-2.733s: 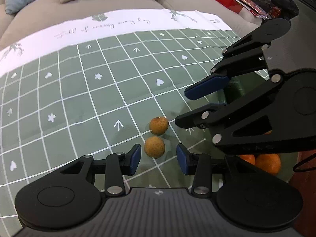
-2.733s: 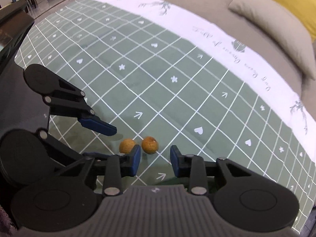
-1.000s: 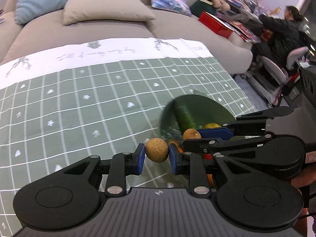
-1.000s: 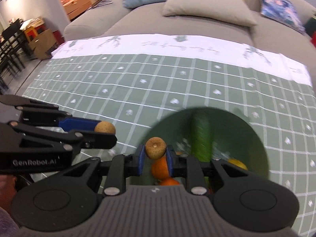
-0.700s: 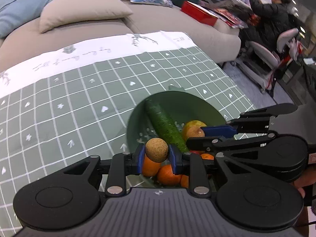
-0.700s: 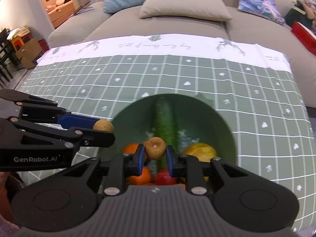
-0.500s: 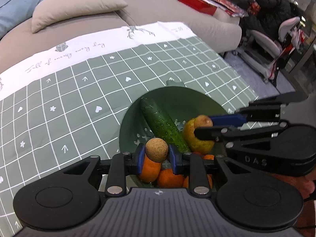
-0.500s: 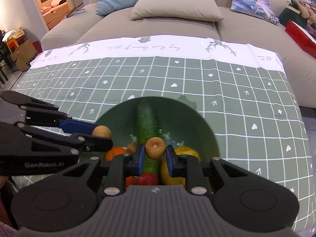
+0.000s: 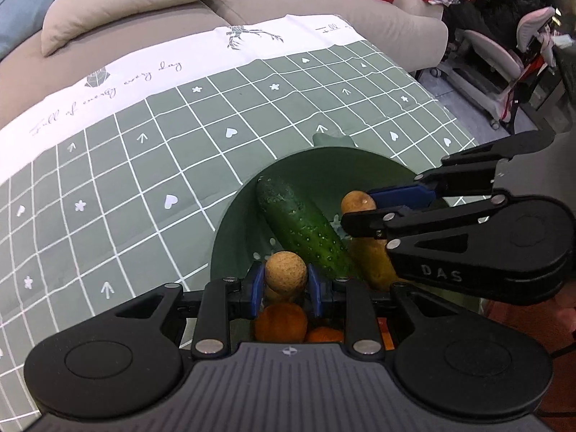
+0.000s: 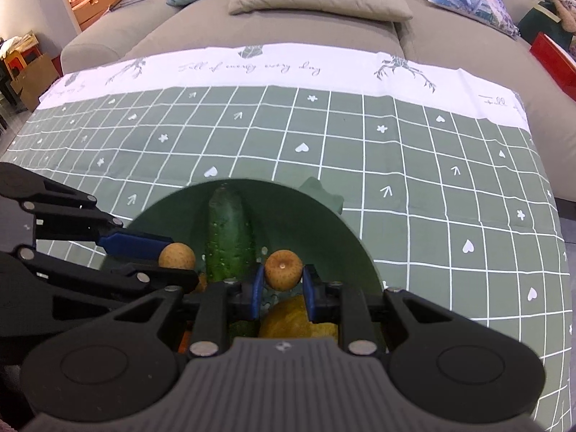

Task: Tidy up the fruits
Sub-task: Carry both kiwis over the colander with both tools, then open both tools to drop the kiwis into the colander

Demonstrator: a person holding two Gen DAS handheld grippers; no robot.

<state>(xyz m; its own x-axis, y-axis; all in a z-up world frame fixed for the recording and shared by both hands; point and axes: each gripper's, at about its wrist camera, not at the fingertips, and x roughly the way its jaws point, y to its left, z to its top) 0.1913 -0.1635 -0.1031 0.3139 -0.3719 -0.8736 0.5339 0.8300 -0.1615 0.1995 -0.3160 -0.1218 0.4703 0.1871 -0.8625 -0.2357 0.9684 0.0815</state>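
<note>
Left wrist view: the oranges (image 9: 280, 321) in the green bowl (image 9: 230, 230) are largely hidden behind the left gripper (image 9: 285, 284) body. The yellow fruit (image 9: 370, 259) is partly covered by the right gripper (image 9: 360, 212). Right wrist view: the cucumber (image 10: 228, 237)'s near end is hidden; the bowl's near rim is not visible.

Both tongs (image 9: 284, 284) (image 10: 280, 286) clamped, angled downward

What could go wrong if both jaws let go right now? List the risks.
1. The bowl is already piled: the left gripper's small brown fruit hangs over oranges and may roll off.
2. The right gripper's brown fruit could bounce off the cucumber.
3. The grippers sit close together and may collide.
</note>
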